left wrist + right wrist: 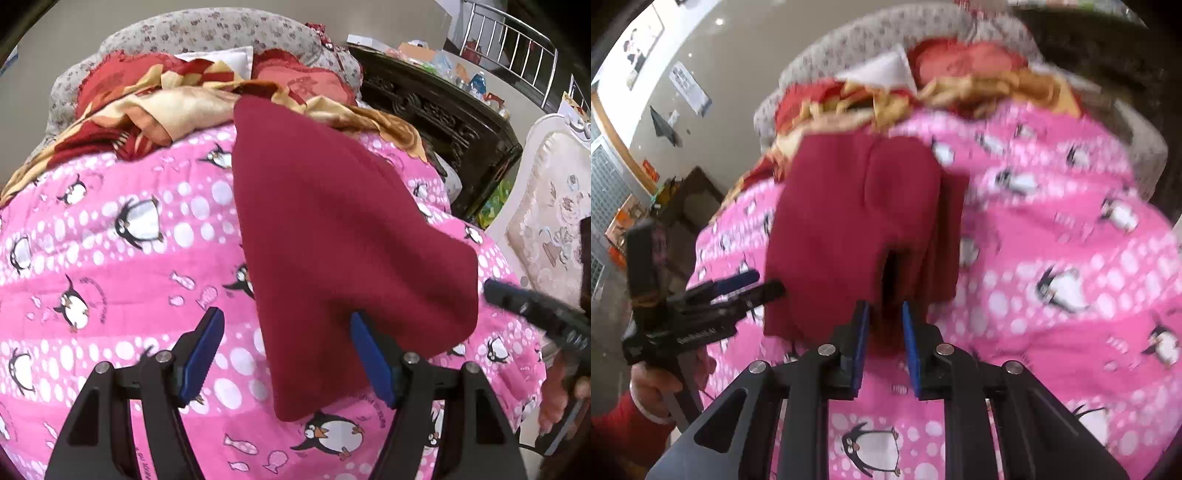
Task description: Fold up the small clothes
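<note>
My left gripper (287, 354) hung released, right gripper (884, 345) loosely straddled the maroon garment (857, 221) near the quilt's (1052, 332) front edge; I'd pinch deeper before folding

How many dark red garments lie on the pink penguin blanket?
1. The garment lies across the blanket, from the near edge up to the red and gold bedding. Its folded layers could hide another piece.

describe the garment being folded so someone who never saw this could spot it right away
Start at the pink penguin-print blanket that covers the bed. Near its middle, ahead of both grippers, lies the dark red knit garment, its far end reaching the rumpled red-and-gold blanket. It is the only plain, unpatterned cloth there; everything around it is printed.
</note>
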Demonstrator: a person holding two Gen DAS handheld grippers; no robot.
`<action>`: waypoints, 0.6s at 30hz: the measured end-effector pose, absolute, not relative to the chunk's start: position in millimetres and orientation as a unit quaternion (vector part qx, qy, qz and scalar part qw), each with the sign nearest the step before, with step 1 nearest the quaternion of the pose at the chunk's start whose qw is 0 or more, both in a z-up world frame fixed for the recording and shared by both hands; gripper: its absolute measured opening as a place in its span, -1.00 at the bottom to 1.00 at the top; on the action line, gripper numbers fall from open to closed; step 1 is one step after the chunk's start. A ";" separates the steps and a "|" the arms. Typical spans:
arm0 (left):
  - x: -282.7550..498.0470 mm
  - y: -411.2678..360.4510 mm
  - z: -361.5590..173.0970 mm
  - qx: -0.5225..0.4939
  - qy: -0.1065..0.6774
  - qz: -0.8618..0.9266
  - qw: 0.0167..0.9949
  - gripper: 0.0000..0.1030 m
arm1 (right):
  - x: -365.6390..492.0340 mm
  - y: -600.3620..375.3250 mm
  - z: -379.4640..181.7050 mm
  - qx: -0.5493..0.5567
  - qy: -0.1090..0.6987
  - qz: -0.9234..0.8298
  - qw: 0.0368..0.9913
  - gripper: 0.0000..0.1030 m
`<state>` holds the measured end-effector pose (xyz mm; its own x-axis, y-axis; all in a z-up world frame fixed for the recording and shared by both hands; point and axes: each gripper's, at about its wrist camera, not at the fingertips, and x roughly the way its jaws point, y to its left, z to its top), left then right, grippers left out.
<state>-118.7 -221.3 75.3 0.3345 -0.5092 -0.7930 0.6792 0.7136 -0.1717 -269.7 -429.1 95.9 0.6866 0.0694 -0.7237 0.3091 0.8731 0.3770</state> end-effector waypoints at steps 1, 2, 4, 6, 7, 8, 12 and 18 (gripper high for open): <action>-116.9 -221.6 77.2 0.093 0.444 -0.366 0.813 0.44 | -271.0 -430.4 102.5 0.239 0.379 -0.076 0.891 -0.37; -116.1 -222.2 78.1 0.092 0.443 -0.365 0.814 0.45 | -270.1 -431.3 108.9 0.235 0.370 -0.084 0.895 -0.33; -112.0 -224.8 80.3 0.093 0.441 -0.360 0.817 0.44 | -263.6 -433.1 119.0 0.235 0.350 -0.088 0.903 -0.28; -108.3 -228.2 81.9 0.093 0.439 -0.359 0.818 0.45 | -251.5 -434.1 122.4 0.234 0.347 -0.084 0.904 -0.28; -106.8 -229.7 82.4 0.094 0.438 -0.359 0.819 0.45 | -240.6 -431.2 122.0 0.230 0.348 -0.082 0.905 -0.28; -105.1 -232.2 82.2 0.095 0.437 -0.359 0.819 0.45 | -234.4 -429.0 120.7 0.225 0.348 -0.080 0.906 -0.28; -98.9 -240.2 76.6 0.093 0.444 -0.361 0.815 0.50 | -204.4 -431.2 86.3 0.212 0.387 -0.090 0.893 -0.28; -86.9 -246.2 68.3 0.071 0.464 -0.381 0.797 0.61 | -205.7 -453.0 60.9 0.215 0.394 -0.107 0.887 0.04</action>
<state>-86.9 -246.2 68.3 0.2806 -0.5411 -0.7928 0.6723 0.7003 -0.2400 -205.7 -453.0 60.9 0.6670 -0.0201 -0.7448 0.3588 0.8847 0.2975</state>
